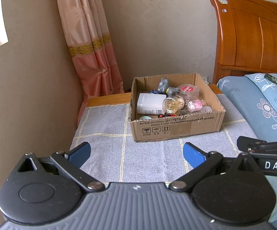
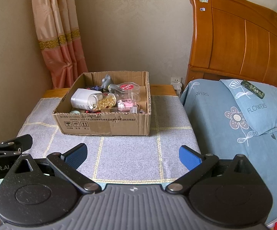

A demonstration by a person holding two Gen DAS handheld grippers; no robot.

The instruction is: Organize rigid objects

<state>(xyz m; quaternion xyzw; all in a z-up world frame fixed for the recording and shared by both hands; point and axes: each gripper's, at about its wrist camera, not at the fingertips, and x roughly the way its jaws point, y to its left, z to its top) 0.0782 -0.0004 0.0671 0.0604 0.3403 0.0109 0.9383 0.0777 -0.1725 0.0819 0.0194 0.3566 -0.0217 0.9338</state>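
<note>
A cardboard box point(image 1: 176, 127) stands on a grey checked cloth on the bedside table; it also shows in the right wrist view point(image 2: 104, 123). Inside lie a white bottle point(image 1: 150, 103), a clear jar of yellow capsules point(image 1: 172, 104), a red-lidded clear tub point(image 1: 188, 90), a pink clear bottle point(image 1: 196, 104) and a grey toy figure point(image 1: 163, 85). My left gripper point(image 1: 136, 154) is open and empty, hovering over the cloth in front of the box. My right gripper point(image 2: 132, 154) is open and empty, also in front of the box.
The bed with blue flower bedding point(image 2: 234, 118) lies to the right, under a wooden headboard point(image 2: 243, 38). A dark phone-like object point(image 2: 252, 89) rests on the pillow. A curtain point(image 1: 92, 44) hangs at the back left. A wall socket point(image 2: 176, 82) sits behind the table.
</note>
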